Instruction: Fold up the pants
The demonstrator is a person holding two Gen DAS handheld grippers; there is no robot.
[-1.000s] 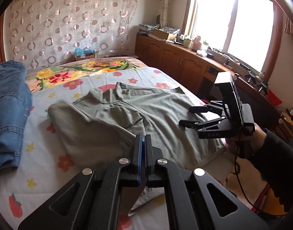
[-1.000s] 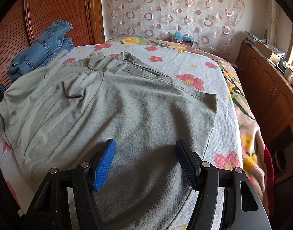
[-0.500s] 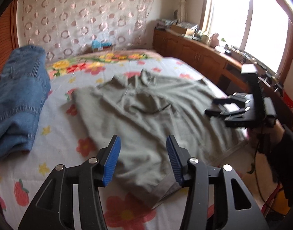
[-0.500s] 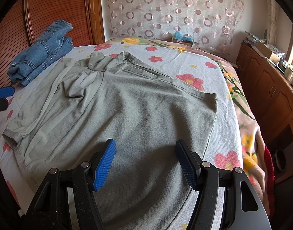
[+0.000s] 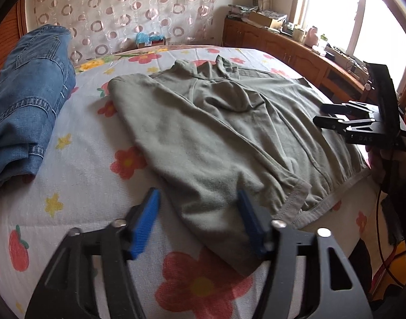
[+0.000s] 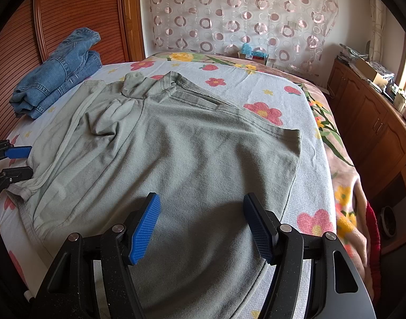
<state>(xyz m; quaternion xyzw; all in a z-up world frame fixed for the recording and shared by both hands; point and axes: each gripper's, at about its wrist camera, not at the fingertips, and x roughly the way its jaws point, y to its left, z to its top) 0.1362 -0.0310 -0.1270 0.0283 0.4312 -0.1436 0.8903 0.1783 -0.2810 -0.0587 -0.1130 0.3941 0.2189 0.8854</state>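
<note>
Grey-green pants [image 5: 216, 133] lie folded in half on the flowered bed, waistband at the far end, leg hems near the bed's front edge. They also fill the right wrist view [image 6: 192, 154]. My left gripper [image 5: 199, 220] is open and empty, its jaws just above the folded edge of the pants near the hem. My right gripper [image 6: 201, 226] is open and empty, hovering over the leg end of the pants. The right gripper also shows in the left wrist view [image 5: 335, 118], and the left gripper in the right wrist view [image 6: 17, 162].
Folded blue jeans [image 5: 25, 101] lie at the bed's far left, also in the right wrist view [image 6: 59, 71]. A wooden cabinet [image 5: 295, 47] with clutter runs along the window side. A wooden headboard panel [image 6: 78, 10] stands behind the jeans. The bed's edge [image 5: 349, 183] is by my right hand.
My left gripper let go of the pants leg it held, opened, and drew back toward the hem. The folded leg now lies flat on the other. The right gripper stayed put.
</note>
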